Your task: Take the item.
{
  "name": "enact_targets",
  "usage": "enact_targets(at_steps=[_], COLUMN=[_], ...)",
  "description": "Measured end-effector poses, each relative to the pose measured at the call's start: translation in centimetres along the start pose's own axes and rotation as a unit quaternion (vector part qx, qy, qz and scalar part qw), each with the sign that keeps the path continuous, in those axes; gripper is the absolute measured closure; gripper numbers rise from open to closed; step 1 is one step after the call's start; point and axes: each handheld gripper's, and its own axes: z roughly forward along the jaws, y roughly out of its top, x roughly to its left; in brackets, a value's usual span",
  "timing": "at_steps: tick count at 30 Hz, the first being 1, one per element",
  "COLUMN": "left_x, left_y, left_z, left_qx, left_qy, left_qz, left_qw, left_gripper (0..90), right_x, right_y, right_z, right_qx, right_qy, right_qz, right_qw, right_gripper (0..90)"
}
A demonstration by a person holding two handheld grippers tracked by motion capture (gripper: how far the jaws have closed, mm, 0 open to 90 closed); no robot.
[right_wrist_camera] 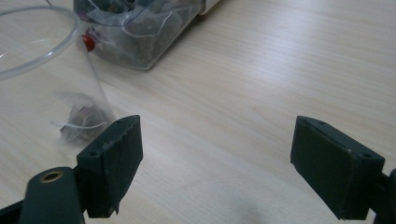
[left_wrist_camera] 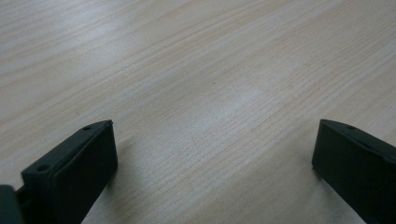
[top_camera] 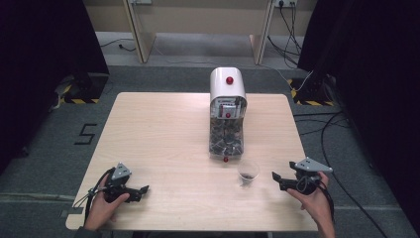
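A white dispenser [top_camera: 227,87] with a red knob and a clear bin of dark wrapped packets [top_camera: 226,140] stands at the middle of the table. In front of it a clear plastic cup [top_camera: 248,171] holds one packet [right_wrist_camera: 80,120]. My right gripper [top_camera: 276,177] rests low at the front right, open, its jaws wide apart just right of the cup [right_wrist_camera: 42,79]. My left gripper [top_camera: 144,189] lies open at the front left, over bare wood [left_wrist_camera: 210,93], nothing between its jaws.
The light wood table [top_camera: 163,129] has free room on its left half. The dispenser's clear bin [right_wrist_camera: 140,28] lies beyond the cup in the right gripper view. Cables and black stands sit on the grey floor around the table.
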Motion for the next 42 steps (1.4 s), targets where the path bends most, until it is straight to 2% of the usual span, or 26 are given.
enact_targets(at_steps=[3,17,23,26,31,42], left_x=[0.0,0.0,0.0,0.0,0.0,0.0], left_y=[0.0,0.0,0.0,0.0,0.0,0.0], left_z=[0.0,0.0,0.0,0.0,0.0,0.0], left_qx=[0.0,0.0,0.0,0.0,0.0,0.0], left_qy=[0.0,0.0,0.0,0.0,0.0,0.0], left_qz=[0.0,0.0,0.0,0.0,0.0,0.0], left_qw=[1.0,1.0,1.0,1.0,1.0,1.0], left_gripper=[0.0,0.0,0.0,0.0,0.0,0.0], right_x=[0.3,1.1,1.1,1.2,1.7,2.7], right_y=[-0.5,-2.3,-3.0,-3.0,-3.3,-4.6], right_z=[0.3,0.4,0.1,0.0,-0.3,-0.6], right_qx=[0.012,0.028,0.031,0.03,0.031,0.04], right_qy=[0.001,0.001,-0.002,-0.005,-0.008,-0.005], right_qz=[-0.003,-0.003,0.002,-0.007,-0.002,-0.006], right_qw=[0.9999,0.9996,0.9995,0.9995,0.9995,0.9992], right_gripper=[18.2,19.9,19.8,19.9,19.6,20.0])
